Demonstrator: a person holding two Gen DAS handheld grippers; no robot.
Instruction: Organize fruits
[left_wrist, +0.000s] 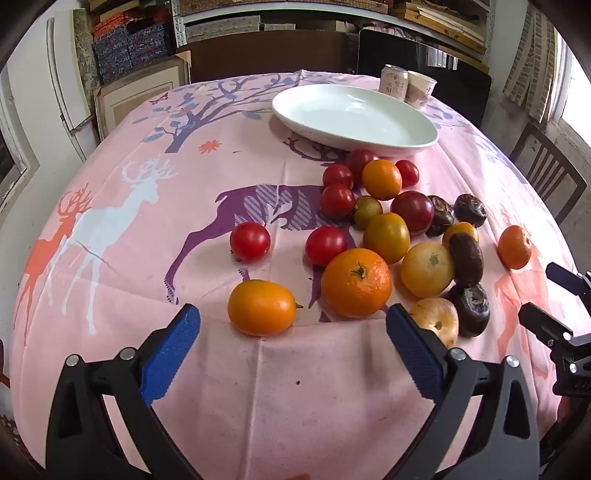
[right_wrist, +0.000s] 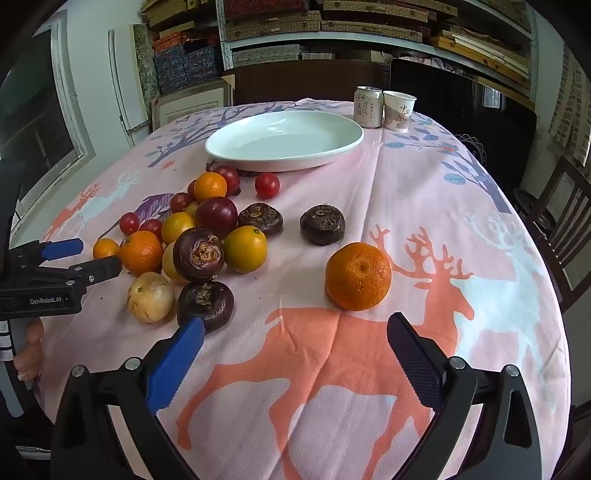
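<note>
Left gripper (left_wrist: 293, 326) tilted down over the pink deer tablecloth (left_wrist: 147, 229), jaws spread wide, holding nothing; a yellow-orange fruit (left_wrist: 261, 307) lies just ahead between the fingers. Right gripper (right_wrist: 295, 332) likewise wide apart and empty, with 1 lone mandarin (right_wrist: 358, 276) just beyond its tips. Fruit pile (right_wrist: 199, 236) sits left of the mandarin, near the white plate (right_wrist: 236, 147). Plate bare. Can (right_wrist: 368, 107) and paper cup (right_wrist: 399, 110) stand behind it.
</note>
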